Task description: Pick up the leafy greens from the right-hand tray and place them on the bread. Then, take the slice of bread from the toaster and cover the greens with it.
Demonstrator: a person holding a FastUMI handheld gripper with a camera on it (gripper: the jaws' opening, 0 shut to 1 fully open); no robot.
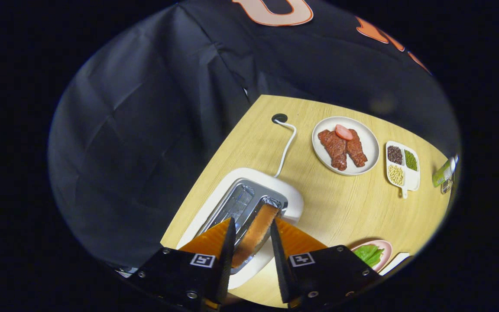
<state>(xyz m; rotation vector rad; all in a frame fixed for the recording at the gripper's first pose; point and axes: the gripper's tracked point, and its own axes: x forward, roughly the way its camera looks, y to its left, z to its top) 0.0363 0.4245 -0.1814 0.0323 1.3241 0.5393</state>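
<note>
A white toaster [290, 199] stands near the table's left edge, with two slots on top. A browned slice of bread [258, 229] stands upright in the right-hand slot. My gripper [252, 222] hovers just over that slot, open, one finger on each side of the slice; a narrow gap shows by the left finger. Leafy greens [368, 253] lie on a pink plate [386, 247] to the right of my right finger, partly hidden by the gripper body.
Beyond the toaster sit a white plate [368, 147] with meat slices, a small sectioned dish [413, 180] of beans, and a green bottle [444, 171] further right. The toaster's white cable [288, 143] runs to a table hole [279, 118]. Black cloth hangs left of the table.
</note>
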